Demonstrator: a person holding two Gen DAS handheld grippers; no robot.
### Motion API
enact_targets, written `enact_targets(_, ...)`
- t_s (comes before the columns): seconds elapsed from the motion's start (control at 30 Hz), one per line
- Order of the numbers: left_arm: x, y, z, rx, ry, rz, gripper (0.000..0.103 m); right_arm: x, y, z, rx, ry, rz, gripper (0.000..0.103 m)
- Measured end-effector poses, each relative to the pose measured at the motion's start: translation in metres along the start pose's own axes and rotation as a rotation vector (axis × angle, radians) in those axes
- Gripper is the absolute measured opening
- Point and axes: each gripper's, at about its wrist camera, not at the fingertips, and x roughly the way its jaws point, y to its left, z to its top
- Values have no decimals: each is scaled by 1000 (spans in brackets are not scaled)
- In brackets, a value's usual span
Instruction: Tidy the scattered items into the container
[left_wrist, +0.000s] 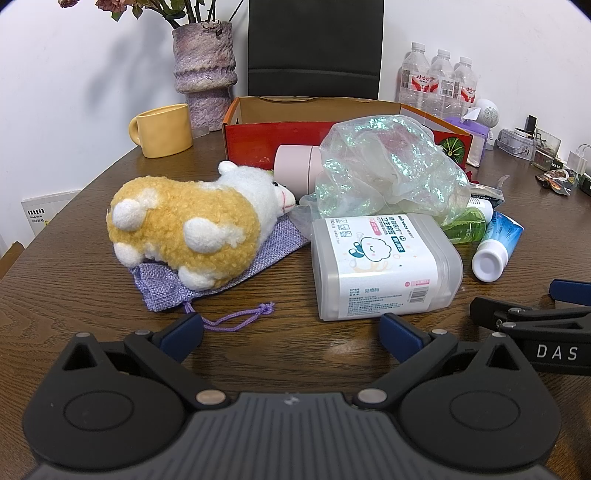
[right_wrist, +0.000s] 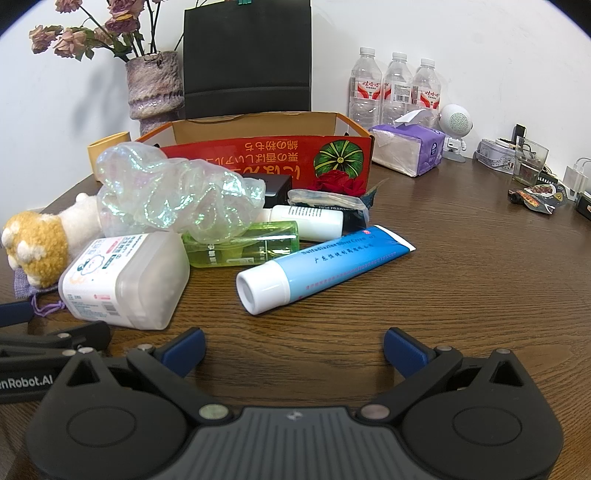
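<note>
Scattered items, among them a cotton-swab box (left_wrist: 384, 266), a blue tube (right_wrist: 325, 264) and a plush toy (left_wrist: 192, 229), lie on the bench just before the red cardboard box (right_wrist: 266, 151). Both the left gripper (left_wrist: 291, 330) and right gripper (right_wrist: 293, 343) hover spread wide and empty, so nothing seems stowed; the next move is likely closing on the nearest piece. The box's inside is hidden.

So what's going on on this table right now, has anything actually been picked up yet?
Nothing is held yet. The left gripper and right gripper both hover open and empty above the wooden table. The plush toy, cotton swab box, blue tube, green bottle and crinkled iridescent bag all lie scattered in front of the red cardboard box, which shows no items inside from here.
</note>
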Motion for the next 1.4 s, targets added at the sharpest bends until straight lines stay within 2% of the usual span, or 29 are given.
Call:
enact_targets(0.73, 0, 0, 0, -1, -2, 1, 103, 1, 0, 0, -2, 0, 1, 103)
enact_targets(0.8, -3, 0, -1, 11, -12, -10, 103, 0, -2, 2, -22, 13, 27, 102)
enact_targets(0.87, -19, -2, -3, 32, -77, -45, 103, -10, -7, 5, -33, -7, 59, 82)
enact_targets(0.97, -38, -8, -2, 98, -159, -186, 103, -34, -15, 13, -83, -122, 103, 80)
enact_targets(1.03, -33, -16, 5, 139, -147, -236, 103, -41, -19, 25, -135, -153, 121, 80)
enact_targets(1.07, -27, -21, 9, 154, -136, -242, 103, -40, -22, 32, -152, -160, 129, 79)
enact_targets(1.2, 6, -42, 23, 181, -53, -119, 103, -28, -27, 61, -194, -156, 199, 68)
enact_targets(1.27, 9, -43, 24, 179, -60, -119, 97, -20, -24, 73, -222, -145, 255, 68)
enact_targets(1.3, 8, -41, 24, 173, -68, -121, 90, -16, -20, 77, -236, -141, 279, 68)
enact_targets(1.4, 2, -32, 22, 145, -72, -112, 89, -6, -3, 87, -268, -136, 348, 69)
